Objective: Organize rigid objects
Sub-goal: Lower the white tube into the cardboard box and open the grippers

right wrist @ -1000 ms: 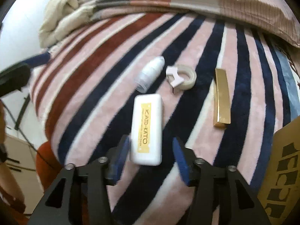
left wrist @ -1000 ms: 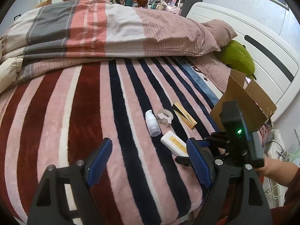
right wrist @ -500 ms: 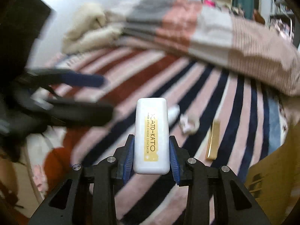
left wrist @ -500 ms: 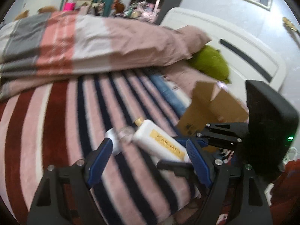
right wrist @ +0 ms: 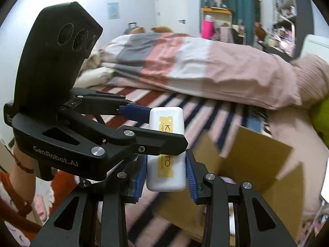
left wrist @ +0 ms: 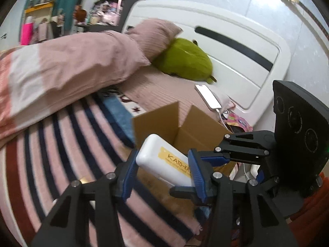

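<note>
A white case with a yellow KATO-KATO label (right wrist: 165, 175) hangs in the air above the striped blanket (left wrist: 61, 144). My right gripper (right wrist: 166, 164) is shut on its near end, blue pads against both long sides. My left gripper (left wrist: 162, 164) comes in from the side and its jaws are closing on the case's far end (left wrist: 162, 158). Both of its pads (left wrist: 128, 177) look to be touching the case. An open cardboard box (left wrist: 197, 127) stands on the bed just behind the case; in the right wrist view the box (right wrist: 257, 154) lies to the lower right.
A folded pink, white and grey duvet (right wrist: 174, 61) lies across the bed. A pink pillow (left wrist: 152, 35) and a green plush (left wrist: 185, 61) rest against the white headboard (left wrist: 236, 30). A phone (left wrist: 207, 96) charges beside the box. A person's hand (right wrist: 18, 164) holds the left gripper.
The right gripper shut on the white case and lifted it off the blanket. Both grippers rose and swung toward the box. The left jaws narrowed around the case's far end.
</note>
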Tool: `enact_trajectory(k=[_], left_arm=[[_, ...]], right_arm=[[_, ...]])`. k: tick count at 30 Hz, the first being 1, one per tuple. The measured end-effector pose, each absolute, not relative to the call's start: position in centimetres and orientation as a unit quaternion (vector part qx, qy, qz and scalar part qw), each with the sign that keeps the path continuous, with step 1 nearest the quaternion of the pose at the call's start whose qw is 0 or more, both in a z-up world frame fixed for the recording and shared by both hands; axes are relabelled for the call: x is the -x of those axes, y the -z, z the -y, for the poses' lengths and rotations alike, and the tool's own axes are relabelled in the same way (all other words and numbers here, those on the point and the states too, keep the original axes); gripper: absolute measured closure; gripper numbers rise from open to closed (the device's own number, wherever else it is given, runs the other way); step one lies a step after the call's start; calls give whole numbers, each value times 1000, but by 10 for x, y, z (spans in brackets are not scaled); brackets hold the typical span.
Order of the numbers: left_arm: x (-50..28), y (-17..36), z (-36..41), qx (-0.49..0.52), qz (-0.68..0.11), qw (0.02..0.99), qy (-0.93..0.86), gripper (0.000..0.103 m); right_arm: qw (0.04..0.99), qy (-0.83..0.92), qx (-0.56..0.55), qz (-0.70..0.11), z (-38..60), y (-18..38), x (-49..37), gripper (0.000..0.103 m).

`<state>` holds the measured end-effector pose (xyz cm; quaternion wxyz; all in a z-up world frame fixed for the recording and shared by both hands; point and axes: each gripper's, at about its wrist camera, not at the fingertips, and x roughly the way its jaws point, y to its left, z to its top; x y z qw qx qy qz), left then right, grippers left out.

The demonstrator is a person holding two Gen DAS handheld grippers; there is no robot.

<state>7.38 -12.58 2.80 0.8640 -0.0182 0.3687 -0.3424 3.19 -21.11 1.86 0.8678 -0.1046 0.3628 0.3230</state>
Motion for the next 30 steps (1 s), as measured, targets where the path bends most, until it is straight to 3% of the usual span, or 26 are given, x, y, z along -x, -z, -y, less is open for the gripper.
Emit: enact_trajectory(k=[13,15,17,18,23,30], left_arm=[[-127,3,215,-42,-449,827,337,57],[-129,6,217,-47,-454,826,330,55],[-129,8,215,-46,-455,825,331,40],[-129,8,213,-45,-454,826,331,38],[-121,-3,194,-34,-441,836,325,32],[-97,-30,141,-23,-408,865,291,29]], right_arm=[[840,-273,126,-452,285,12,-81,72],[836,-263,135,-463,286,16,-84,72],[834,-259,136,-468,287,18,-87,72],[833,-258,136,-470,288,19,-87,72],[834,-262,133,-466,284,18,-82,58],[848,-271,107,-443,272,-1,-73,57]])
